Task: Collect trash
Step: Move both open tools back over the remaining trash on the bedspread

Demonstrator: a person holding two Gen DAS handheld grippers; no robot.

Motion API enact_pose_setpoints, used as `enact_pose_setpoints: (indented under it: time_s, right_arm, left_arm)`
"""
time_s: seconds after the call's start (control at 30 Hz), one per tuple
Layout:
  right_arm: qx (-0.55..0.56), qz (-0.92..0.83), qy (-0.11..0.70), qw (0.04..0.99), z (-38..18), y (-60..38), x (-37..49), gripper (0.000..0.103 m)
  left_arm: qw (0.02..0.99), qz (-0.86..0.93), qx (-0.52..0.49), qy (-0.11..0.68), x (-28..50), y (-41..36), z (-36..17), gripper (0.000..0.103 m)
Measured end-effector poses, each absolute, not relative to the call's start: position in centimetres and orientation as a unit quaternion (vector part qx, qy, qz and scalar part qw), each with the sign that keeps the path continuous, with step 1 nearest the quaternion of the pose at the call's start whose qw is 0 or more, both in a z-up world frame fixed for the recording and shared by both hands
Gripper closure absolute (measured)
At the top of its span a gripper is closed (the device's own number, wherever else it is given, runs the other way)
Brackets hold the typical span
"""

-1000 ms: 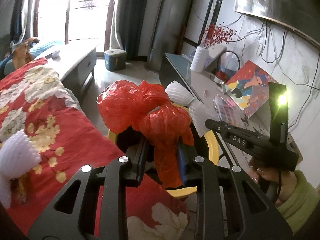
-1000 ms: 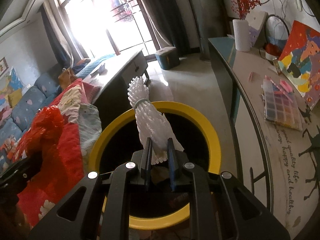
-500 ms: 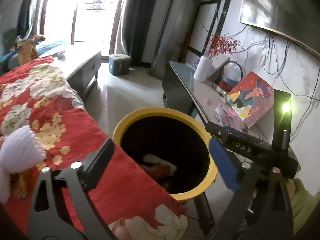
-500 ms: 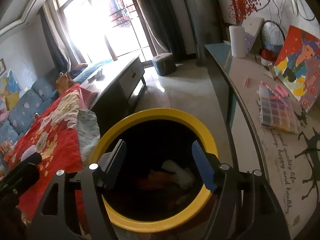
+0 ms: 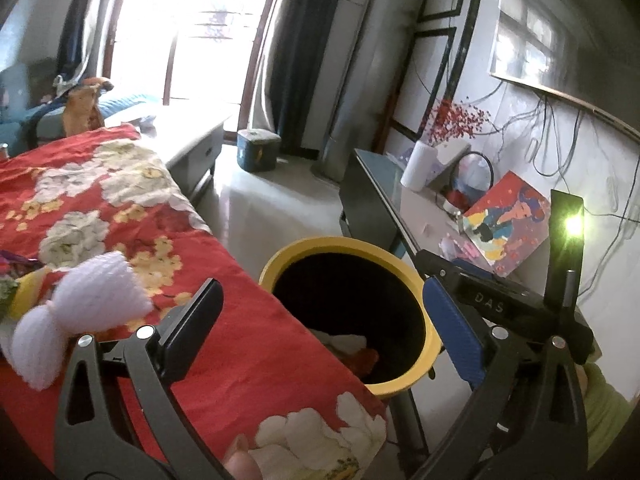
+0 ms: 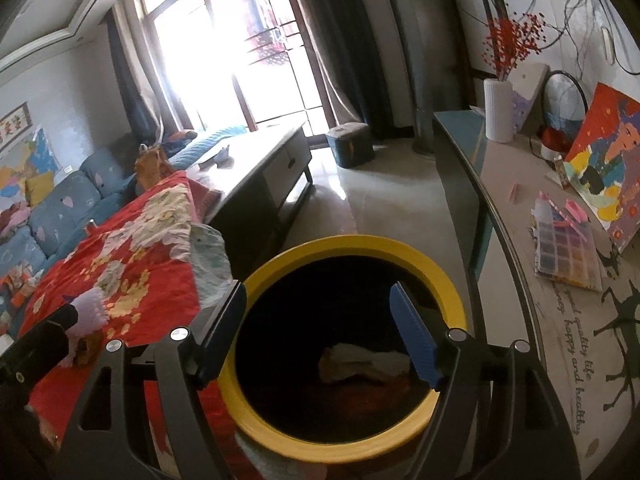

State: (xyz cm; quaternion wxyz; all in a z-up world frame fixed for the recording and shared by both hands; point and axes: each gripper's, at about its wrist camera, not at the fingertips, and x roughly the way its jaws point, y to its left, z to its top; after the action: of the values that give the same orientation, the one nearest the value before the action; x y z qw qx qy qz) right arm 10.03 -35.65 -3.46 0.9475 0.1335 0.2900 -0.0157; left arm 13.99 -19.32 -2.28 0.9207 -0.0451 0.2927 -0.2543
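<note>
Round yellow-rimmed bin (image 6: pixel 448 280), crumpled trash inside, left gripper (image 5: pixel 324 324) wide, right gripper (image 6: pixel 320 332) opening – both empty

1. The yellow-rimmed bin (image 6: pixel 448 280) is round with a black inside and stands upright and open, just beside the edge of the red floral blanket at its 9 o'clock.
2. A crumpled white piece (image 6: pixel 364 362) lies at the bottom of the bin, toward 5 o'clock.
3. A red scrap (image 5: pixel 366 358) lies touching it.
4. A white foam net (image 5: pixel 80 312), bunched and pinched in the middle, lies on the blanket, well apart from the bin, at about 9 o'clock.
</note>
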Motion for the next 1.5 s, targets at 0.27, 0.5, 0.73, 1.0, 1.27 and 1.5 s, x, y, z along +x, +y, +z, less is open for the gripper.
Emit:
enact_pose_setpoints:
  time_s: [0.27,0.5,0.73,1.0,1.27,1.5]
  right_arm:
    - [0.119,0.022,0.28,0.952,-2.2,-32.3,9.6,0.031]
    - [0.098,0.068,0.278,0.953,-1.4,-28.5,9.3,0.031]
    - [0.078,0.107,0.279,0.951,-0.7,-24.5,8.9,0.029]
    - [0.054,0.147,0.282,0.947,-0.3,-20.9,8.6,0.028]
    - [0.04,0.174,0.287,0.941,0.0,-17.9,8.7,0.028]
    - [0.034,0.198,0.291,0.935,0.2,-15.5,9.5,0.028]
  left_arm:
    - [0.937,-0.215,-0.05,0.271,13.1,-16.3,-1.1,0.011]
    - [0.946,-0.183,-0.065,0.261,12.4,-12.8,-0.7,0.011]
    - [0.955,-0.145,-0.082,0.247,11.5,-9.2,-0.1,0.011]
    - [0.959,-0.108,-0.104,0.24,10.8,-5.2,0.0,0.011]
    - [0.962,-0.075,-0.12,0.235,10.3,-2.0,0.0,0.011]
    - [0.961,-0.044,-0.136,0.238,9.8,1.0,-0.5,0.011]
